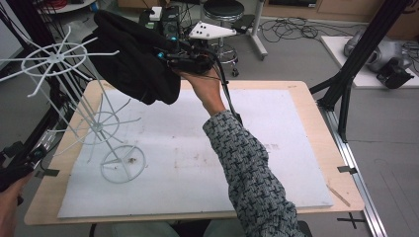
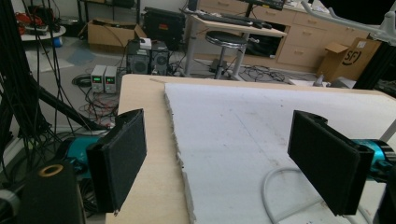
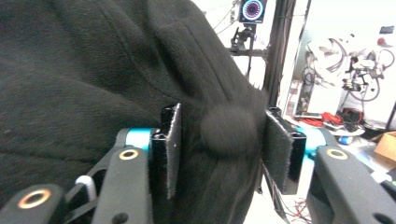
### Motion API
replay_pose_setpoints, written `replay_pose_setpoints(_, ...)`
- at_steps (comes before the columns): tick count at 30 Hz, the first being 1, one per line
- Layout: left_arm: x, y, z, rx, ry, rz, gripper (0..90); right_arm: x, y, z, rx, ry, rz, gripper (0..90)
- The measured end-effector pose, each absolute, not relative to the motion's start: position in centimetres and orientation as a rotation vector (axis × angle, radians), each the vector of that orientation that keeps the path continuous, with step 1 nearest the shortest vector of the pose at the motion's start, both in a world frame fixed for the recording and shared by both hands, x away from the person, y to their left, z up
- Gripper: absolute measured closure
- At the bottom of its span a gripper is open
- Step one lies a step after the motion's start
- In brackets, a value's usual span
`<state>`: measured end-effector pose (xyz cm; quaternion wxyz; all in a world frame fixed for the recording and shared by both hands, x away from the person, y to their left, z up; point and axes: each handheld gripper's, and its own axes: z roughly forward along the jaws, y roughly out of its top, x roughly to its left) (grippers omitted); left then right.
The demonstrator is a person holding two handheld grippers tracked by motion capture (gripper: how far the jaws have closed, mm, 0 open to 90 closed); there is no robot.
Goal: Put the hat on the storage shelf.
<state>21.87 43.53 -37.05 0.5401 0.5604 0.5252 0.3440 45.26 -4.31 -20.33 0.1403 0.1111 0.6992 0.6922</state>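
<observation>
Above the counter (image 1: 306, 123), the right gripper (image 1: 174, 55) clamped its fingers on one black fleece hat (image 1: 133, 59) near one white wire rack (image 1: 94, 118); left gripper (image 2: 219, 158) fingers stood apart.

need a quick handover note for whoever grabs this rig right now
Right gripper: shut on the black fleece hat with a button on top, held up in the air over the table's far left part, beside the upper ring of the white wire hat stand.
Left gripper: open, holding nothing, low at the table's near left edge.
Done: hat picked up and carried next to the stand.
Left: probably set the hat onto one of the stand's arms, then let go.
</observation>
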Motion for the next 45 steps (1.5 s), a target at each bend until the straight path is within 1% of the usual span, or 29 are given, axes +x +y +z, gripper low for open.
replay_pose_setpoints(11, 22.2, 43.3, -37.0, 1.341, 1.24, 0.814, 19.8, 45.2, -5.5, -20.7, 0.341, 1.977, 1.988, 51.2)
replay_pose_setpoints(21, 23.2, 42.8, -37.1, 1.353, 1.23, 0.801, 19.8, 44.7, -8.2, -20.6, 0.385, 1.95, 1.924, 45.7)
replay_pose_setpoints(30, 24.6, 41.5, -37.3, 1.393, 1.202, 0.774, 19.8, 43.9, -11.5, -20.5, 0.42, 1.887, 1.863, 41.5)
replay_pose_setpoints(33, 25.0, 41.0, -37.5, 1.404, 1.193, 0.761, 19.8, 43.9, -13.1, -21.0, 0.47, 1.88, 1.849, 38.3)
replay_pose_setpoints(37, 25.4, 40.4, -37.6, 1.423, 1.174, 0.751, 19.8, 43.6, -14.6, -21.7, 0.492, 1.858, 1.837, 37.9)
replay_pose_setpoints(40, 25.6, 40.1, -37.7, 1.431, 1.17, 0.747, 19.8, 43.2, -16.4, -22.5, 0.532, 1.834, 1.822, 34.1)
replay_pose_setpoints(41, 25.7, 40.0, -37.7, 1.432, 1.168, 0.747, 19.8, 43.2, -16.4, -22.5, 0.532, 1.834, 1.822, 34.1)
replay_pose_setpoints(42, 25.7, 39.9, -37.8, 1.435, 1.165, 0.745, 19.8, 43.0, -17.4, -23.0, 0.56, 1.836, 1.802, 31.9)
replay_pose_setpoints(45, 25.9, 39.6, -37.9, 1.441, 1.16, 0.74, 19.8, 42.8, -18.3, -23.6, 0.585, 1.83, 1.787, 29.8)
